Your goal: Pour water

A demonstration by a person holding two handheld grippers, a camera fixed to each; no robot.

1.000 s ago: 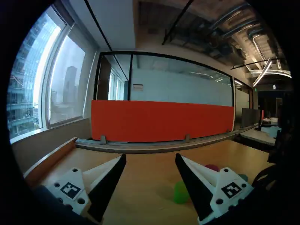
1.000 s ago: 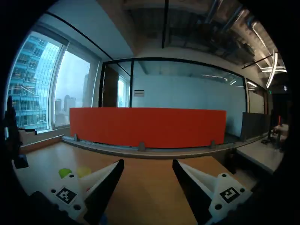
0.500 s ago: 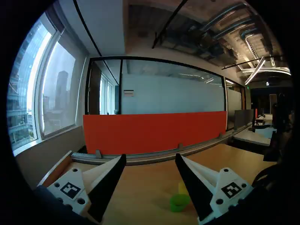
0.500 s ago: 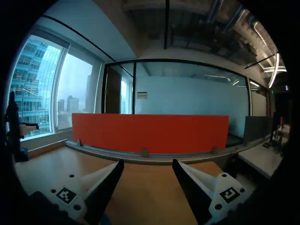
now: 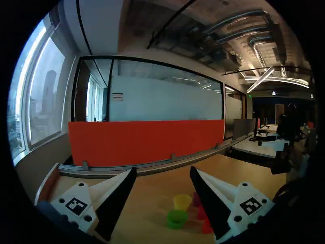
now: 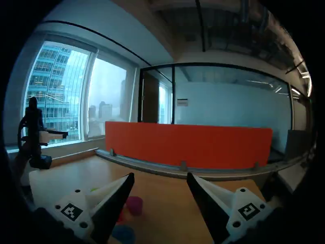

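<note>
Yellow cup (image 5: 182, 201) stands beside green cup (image 5: 177, 217); left hand-held gripper (image 5: 162, 168) and right hand-held gripper (image 6: 160, 174) gape empty.

Both views low over desk (image 5: 154, 199), facing orange partition (image 5: 146, 140); both share cups (image 5: 182, 201).

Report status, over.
Left tongs open, empty. Right tongs open, empty. Yellow cup, green cup ahead of left; pink cup by right. No obstruction seen.
</note>
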